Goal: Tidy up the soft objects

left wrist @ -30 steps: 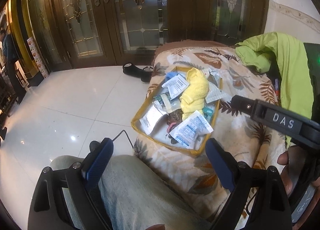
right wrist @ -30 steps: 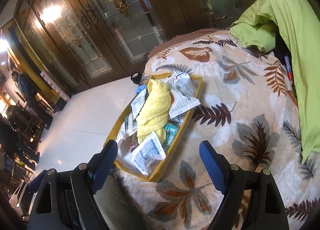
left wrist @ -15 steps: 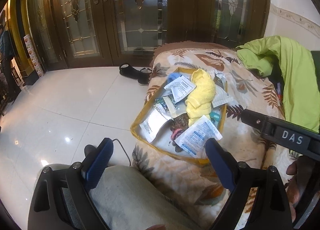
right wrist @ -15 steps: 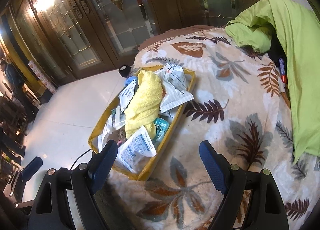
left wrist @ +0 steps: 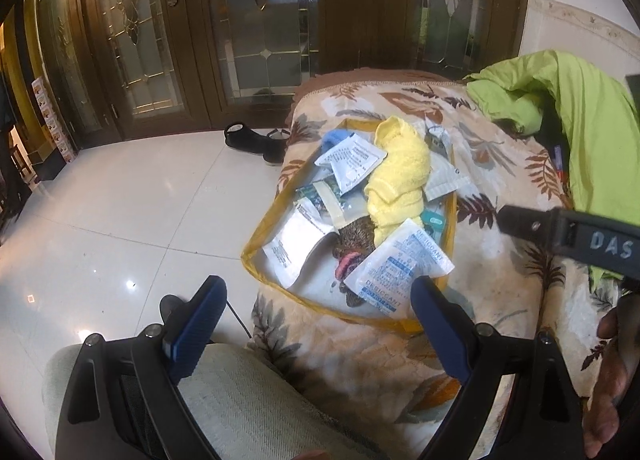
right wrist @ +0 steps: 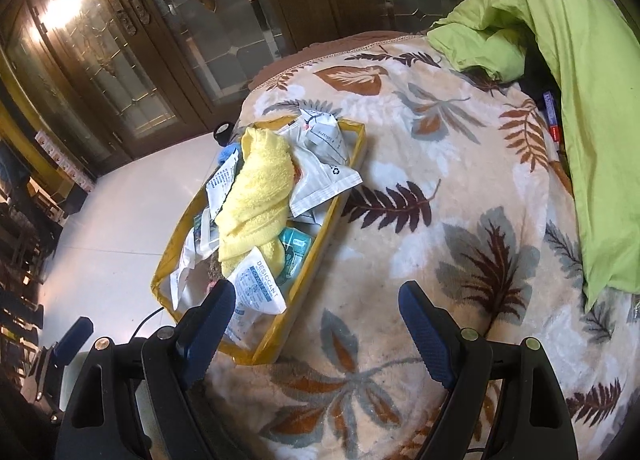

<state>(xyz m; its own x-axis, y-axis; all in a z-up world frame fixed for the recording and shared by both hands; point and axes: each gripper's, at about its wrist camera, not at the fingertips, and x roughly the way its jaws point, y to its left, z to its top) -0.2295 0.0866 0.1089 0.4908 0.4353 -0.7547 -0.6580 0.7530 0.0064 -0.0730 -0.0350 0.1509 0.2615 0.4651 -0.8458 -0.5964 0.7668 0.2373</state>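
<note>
A yellow-edged tray (left wrist: 256,238) (right wrist: 334,215) lies on the leaf-print blanket (right wrist: 440,219) near its left edge. It holds a rolled yellow towel (left wrist: 400,175) (right wrist: 256,199), several white desiccant packets (left wrist: 400,264) (right wrist: 256,292), a blue cloth (left wrist: 334,136) and a brown-pink soft item (left wrist: 354,242). My left gripper (left wrist: 316,324) is open and empty, held short of the tray above my knee. My right gripper (right wrist: 316,320) is open and empty over the blanket, its left finger by the tray's near corner. The right gripper's body (left wrist: 572,236) shows in the left wrist view.
A lime-green cloth (left wrist: 580,127) (right wrist: 560,71) is heaped at the blanket's far right, with small boxes (right wrist: 552,119) beside it. Black shoes (left wrist: 252,137) lie on the white tile floor (left wrist: 120,219). Wooden glass doors (left wrist: 240,31) stand behind.
Both grippers have drifted a little nearer the tray and the views have shifted slightly. Nothing in the tray has moved. Both jaws stay open.
</note>
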